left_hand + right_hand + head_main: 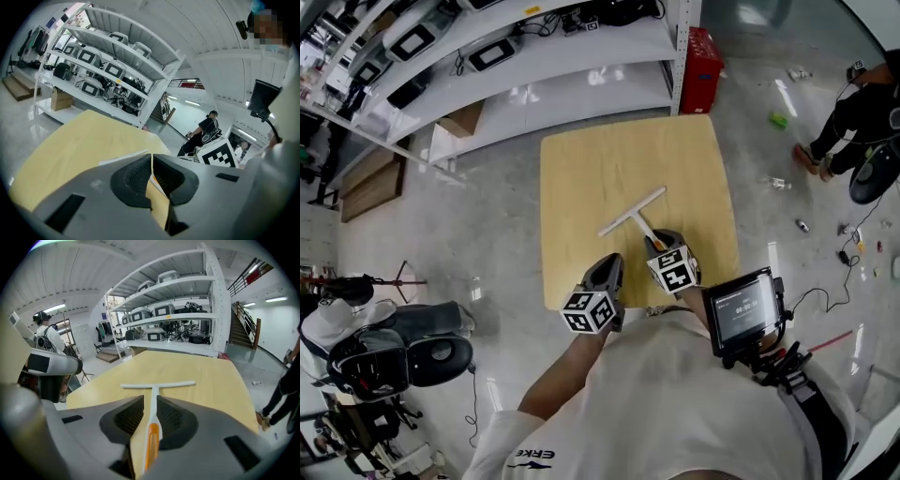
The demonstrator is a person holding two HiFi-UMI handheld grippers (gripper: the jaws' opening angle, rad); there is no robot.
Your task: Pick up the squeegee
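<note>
A white T-shaped squeegee (633, 213) with an orange grip lies flat on the light wooden table (600, 159), blade toward the far side. My right gripper (659, 244) is at its handle end, near the table's front edge. In the right gripper view the handle (153, 401) runs between the jaws of the right gripper (150, 397). They stand close on either side, open, with a sliver of table left of the handle. My left gripper (609, 267) hovers beside it to the left, shut and empty (151, 157). The squeegee blade (124, 158) shows just beyond it.
White shelving (534, 66) with monitors and cables stands behind the table, a red crate (701, 56) at its right end. A person (862, 112) is on the floor area to the right. A dark chair and gear (403, 352) sit at the lower left.
</note>
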